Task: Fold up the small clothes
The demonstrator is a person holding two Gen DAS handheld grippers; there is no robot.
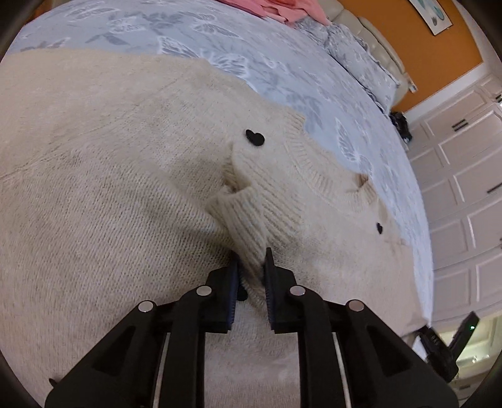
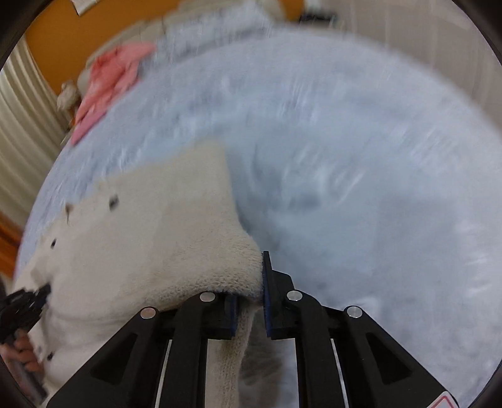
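Both pairs of jaws are pinched narrow on knit. Left hand-held gripper [image 1: 251, 276] has a ribbed fold of the cream sweater [image 1: 109, 194] clamped between its pads, the fold rising as a ridge just beyond the fingertips. Right hand-held gripper [image 2: 249, 282] grips a corner of the same sweater [image 2: 150, 238], cloth draping down between its fingers, the view there smeared by blur. At the lower left of the right wrist view, the other gripper [image 2: 22, 307] and a hand [image 2: 22, 351] show at the sweater's edge.

Beyond the left jaws lie a black heart button [image 1: 254, 137] and the ribbed neckline [image 1: 317, 175], with a second button [image 1: 380, 228] to the right. All of it rests on a bed with a blue leaf-print cover [image 1: 282, 62]. Farther off is a pink garment [image 1: 282, 9], then a pillow [image 1: 357, 59], an orange wall [image 1: 439, 50] and white cupboards [image 1: 464, 175] at right.
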